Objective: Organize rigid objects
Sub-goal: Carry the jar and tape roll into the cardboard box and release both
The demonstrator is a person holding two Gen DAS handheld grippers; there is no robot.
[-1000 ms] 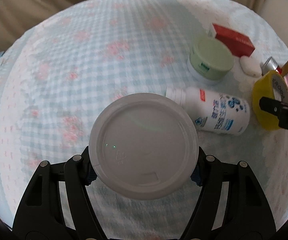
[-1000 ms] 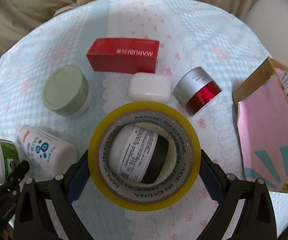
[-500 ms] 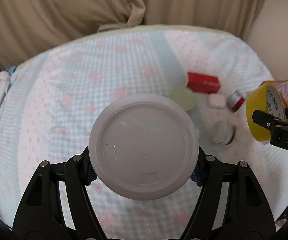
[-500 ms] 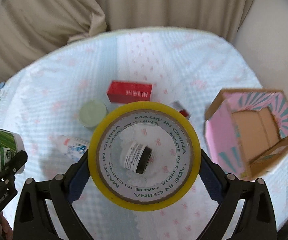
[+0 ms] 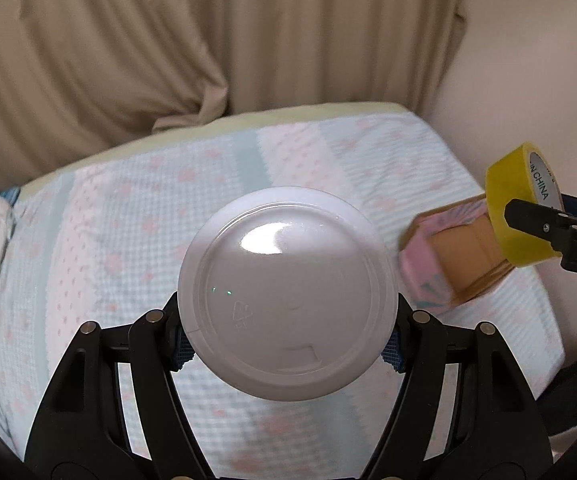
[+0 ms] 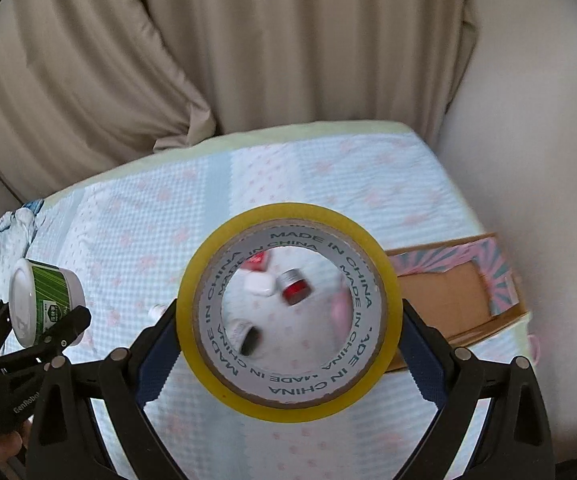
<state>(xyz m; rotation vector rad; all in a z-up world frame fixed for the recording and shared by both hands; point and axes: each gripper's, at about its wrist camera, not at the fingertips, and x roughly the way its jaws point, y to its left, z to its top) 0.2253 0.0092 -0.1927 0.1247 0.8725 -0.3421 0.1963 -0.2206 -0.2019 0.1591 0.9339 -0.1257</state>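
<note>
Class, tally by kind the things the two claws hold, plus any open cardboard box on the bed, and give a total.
green-labelled tub: 1
yellow tape roll: 1
open cardboard box: 1
Total: 3

A bed (image 6: 160,216) under a pale blue checked coverlet with pink motifs fills the middle; beige pleated curtains (image 6: 288,40) hang at twelve o'clock, a plain cream wall (image 6: 528,120) at two.
</note>
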